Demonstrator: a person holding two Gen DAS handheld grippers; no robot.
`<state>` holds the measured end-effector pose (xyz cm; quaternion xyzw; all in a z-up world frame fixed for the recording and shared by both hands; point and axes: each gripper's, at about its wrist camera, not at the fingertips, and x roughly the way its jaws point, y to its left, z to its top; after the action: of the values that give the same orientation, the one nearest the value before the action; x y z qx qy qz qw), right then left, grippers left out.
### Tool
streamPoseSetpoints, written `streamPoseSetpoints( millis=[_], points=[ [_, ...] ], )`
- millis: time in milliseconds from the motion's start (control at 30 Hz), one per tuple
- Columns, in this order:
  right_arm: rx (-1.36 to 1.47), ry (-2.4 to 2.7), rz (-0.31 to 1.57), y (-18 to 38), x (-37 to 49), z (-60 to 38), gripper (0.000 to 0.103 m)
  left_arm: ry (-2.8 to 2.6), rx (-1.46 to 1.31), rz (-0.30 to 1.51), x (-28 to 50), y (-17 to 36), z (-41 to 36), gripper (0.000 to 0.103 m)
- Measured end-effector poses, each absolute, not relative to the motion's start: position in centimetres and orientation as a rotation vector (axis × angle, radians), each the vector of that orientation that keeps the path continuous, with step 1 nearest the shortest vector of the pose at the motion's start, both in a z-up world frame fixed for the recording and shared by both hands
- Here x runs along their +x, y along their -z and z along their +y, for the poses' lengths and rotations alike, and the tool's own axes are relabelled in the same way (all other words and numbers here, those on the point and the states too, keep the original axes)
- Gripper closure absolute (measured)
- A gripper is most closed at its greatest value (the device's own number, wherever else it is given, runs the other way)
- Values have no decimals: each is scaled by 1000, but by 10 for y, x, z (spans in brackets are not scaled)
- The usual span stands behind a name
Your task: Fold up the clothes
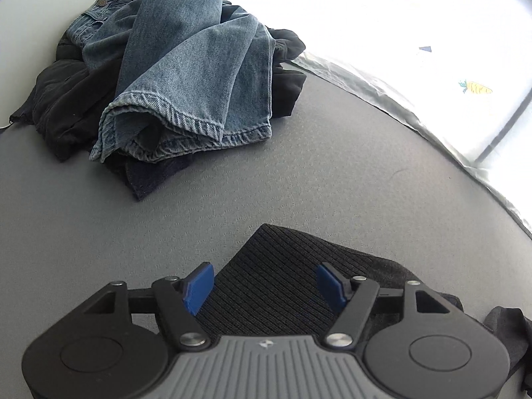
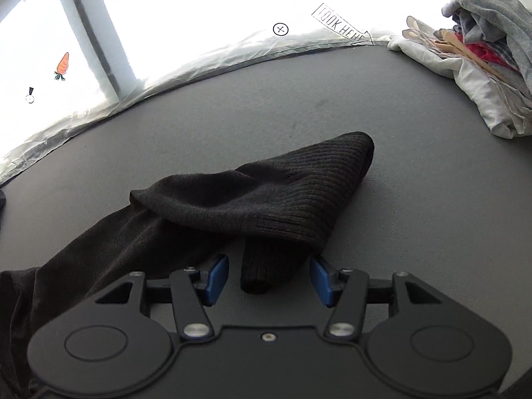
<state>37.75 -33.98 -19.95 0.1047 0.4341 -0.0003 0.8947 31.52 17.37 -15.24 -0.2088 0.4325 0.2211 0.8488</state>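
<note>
A black knit sweater [image 2: 266, 193] lies on the grey table [image 2: 399, 116], one ribbed part folded over itself, with a ribbed cuff [image 2: 262, 269] pointing at my right gripper [image 2: 269, 277]. That gripper is open, its blue pads either side of the cuff without closing on it. In the left wrist view the same garment's ribbed hem [image 1: 266, 282] lies under my left gripper [image 1: 266, 284], which is open and empty just above it.
A pile of blue jeans [image 1: 186, 76] on dark clothes [image 1: 63, 99] sits at the table's far left. A heap of white, grey and red laundry [image 2: 478, 60] sits at the far right. A crinkled plastic sheet [image 2: 199, 60] lines the far edge under bright windows.
</note>
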Motion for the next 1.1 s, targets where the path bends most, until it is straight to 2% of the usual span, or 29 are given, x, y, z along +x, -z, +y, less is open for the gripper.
streamPoseSetpoints(
  millis=[100,167,233,300,367,433,500,633,900,967,1100],
  points=[
    [248,-9,894,200,382,-338,35,-442,-420,920,325,158,174,27],
    [243,7,901,202,386,-335,36,-451,-398,928,329,164,173,27],
    [209,40,905,205,387,-332,51,-461,-421,937,332,171,176,27],
    [165,63,900,204,388,-335,80,-465,-451,940,335,177,178,28],
    [171,75,879,199,385,-345,93,-450,-453,885,333,178,174,46],
    [167,106,848,191,381,-355,94,-425,-454,872,335,177,168,85],
    [146,156,804,180,375,-367,94,-430,-454,864,337,176,162,93],
    [120,254,712,149,368,-400,95,-454,-466,818,333,163,159,96],
    [129,396,540,79,364,-462,95,-530,-516,630,316,104,191,96],
    [143,400,516,70,367,-467,95,-539,-519,627,318,104,196,96],
    [164,423,578,87,385,-474,93,-563,-522,716,329,134,198,93]
  ],
)
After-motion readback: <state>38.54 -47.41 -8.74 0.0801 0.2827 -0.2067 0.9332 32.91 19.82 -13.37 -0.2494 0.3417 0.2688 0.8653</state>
